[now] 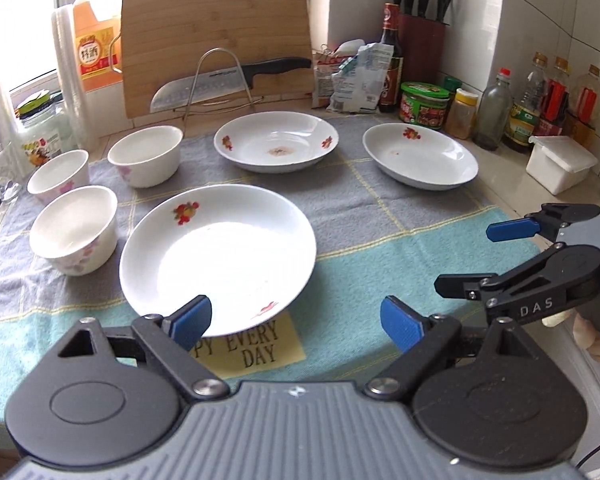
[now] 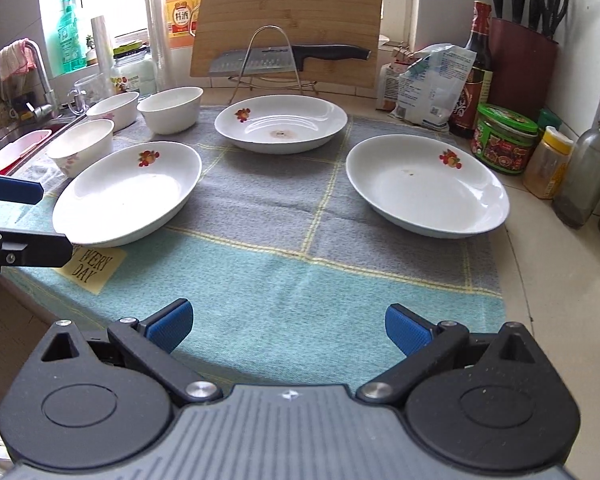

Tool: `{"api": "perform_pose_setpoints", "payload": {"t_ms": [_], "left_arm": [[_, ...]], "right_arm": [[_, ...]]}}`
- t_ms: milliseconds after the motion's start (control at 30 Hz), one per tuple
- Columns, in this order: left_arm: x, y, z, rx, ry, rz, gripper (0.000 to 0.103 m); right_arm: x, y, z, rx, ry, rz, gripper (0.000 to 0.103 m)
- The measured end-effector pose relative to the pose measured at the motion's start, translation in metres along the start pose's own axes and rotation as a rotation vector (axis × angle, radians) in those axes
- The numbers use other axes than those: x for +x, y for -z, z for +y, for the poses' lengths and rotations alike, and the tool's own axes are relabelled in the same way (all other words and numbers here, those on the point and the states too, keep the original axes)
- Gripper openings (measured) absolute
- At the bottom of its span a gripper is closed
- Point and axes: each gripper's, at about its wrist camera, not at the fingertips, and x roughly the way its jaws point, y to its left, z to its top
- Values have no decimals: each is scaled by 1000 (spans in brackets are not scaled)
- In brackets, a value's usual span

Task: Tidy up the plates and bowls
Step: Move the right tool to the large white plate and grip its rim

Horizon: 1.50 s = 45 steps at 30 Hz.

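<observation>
Three white plates lay apart on the checked cloth point(image 2: 268, 216), the near plate point(image 1: 218, 256) hiding part of a yellow label point(image 1: 256, 346), with three bowls point(image 1: 74, 230) clustered at its left. The left gripper point(image 1: 296, 320) hovered open-jawed at that plate's near rim, its left pad overlapping the rim, contact unclear. The right gripper point(image 2: 288, 328) stood open above bare cloth, angled downward.

Three shallow white plates with red fruit motifs lie upright and apart on the cloth: the near-left plate point(image 1: 218, 258) over a yellow label, the far-centre plate point(image 1: 276, 145) with a brownish mark at its middle, the right plate point(image 1: 420, 156) with a small speck. Three white bowls with pink floral print stand upright at the left: near bowl point(image 1: 75, 229), middle bowl point(image 1: 59, 175), far bowl point(image 1: 146, 155).
</observation>
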Motion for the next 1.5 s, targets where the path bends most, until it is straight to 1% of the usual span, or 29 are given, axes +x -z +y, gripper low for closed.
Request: {"api": "perform_pose_setpoints", "payload": {"t_ms": [133, 300, 400, 500, 600, 700, 800, 867, 933, 1100, 1300, 1500], "left_arm": [[4, 15, 26, -22, -45, 32, 91], [18, 30, 55, -54, -56, 86, 91], [28, 33, 64, -43, -51, 104, 91], [37, 34, 69, -8, -38, 107, 91], [47, 32, 74, 21, -21, 109, 91], [56, 29, 79, 49, 14, 104, 91], [65, 26, 83, 87, 34, 99, 91], [69, 24, 87, 94, 64, 94, 91], [73, 23, 90, 111, 81, 82, 93], [80, 22, 95, 170, 130, 53, 102], [85, 21, 102, 217, 189, 18, 103], [88, 21, 104, 240, 221, -14, 103]], "right_arm": [[15, -9, 14, 15, -50, 14, 103], [31, -22, 31, 26, -79, 37, 103], [40, -29, 39, 23, -76, 56, 103], [47, -35, 46, 10, -66, 72, 103], [52, -40, 51, 11, -65, 77, 103], [56, -45, 55, 17, -61, 78, 103], [60, -49, 58, 23, -64, 80, 103], [64, -51, 60, 29, -63, 85, 103], [69, -53, 64, 34, -60, 92, 103], [82, -60, 74, 40, -52, 105, 103], [93, -66, 88, 38, -38, 116, 103], [98, -71, 100, 35, -62, 118, 103]]}}
